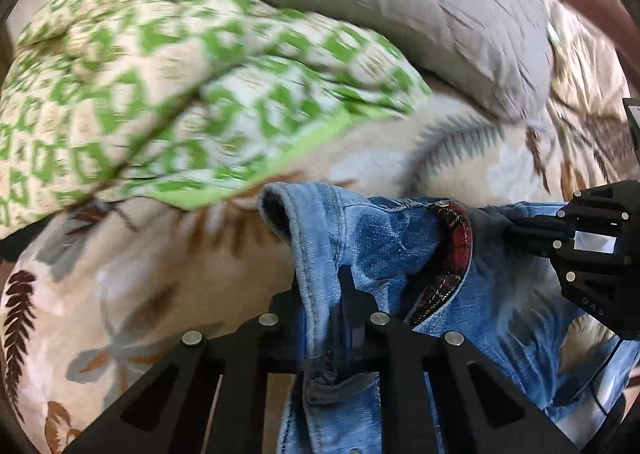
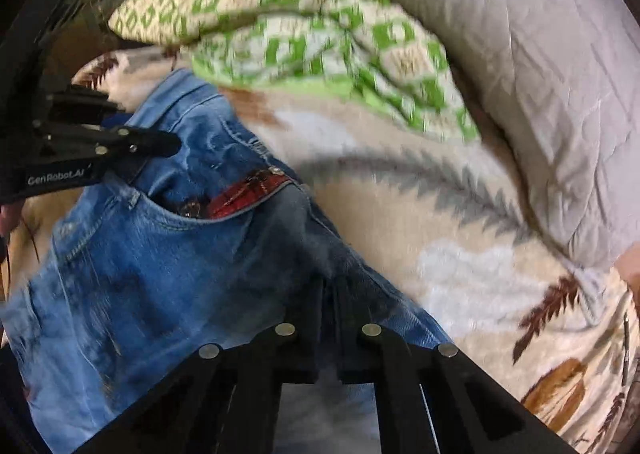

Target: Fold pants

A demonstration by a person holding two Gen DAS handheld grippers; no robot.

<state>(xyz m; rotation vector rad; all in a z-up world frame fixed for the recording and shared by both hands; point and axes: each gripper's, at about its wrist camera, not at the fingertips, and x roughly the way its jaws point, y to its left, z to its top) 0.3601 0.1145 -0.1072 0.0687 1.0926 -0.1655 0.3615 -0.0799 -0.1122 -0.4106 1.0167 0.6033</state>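
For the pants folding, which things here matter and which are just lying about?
In use: jeans; left hand-held gripper and right hand-held gripper, both clamped on the denim.

Lying about: green patterned quilt; grey pillow; leaf-print blanket.

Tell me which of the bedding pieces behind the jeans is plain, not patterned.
The grey quilted pillow, on the right: the green-checked blanket and leaf-print bedcover are patterned.
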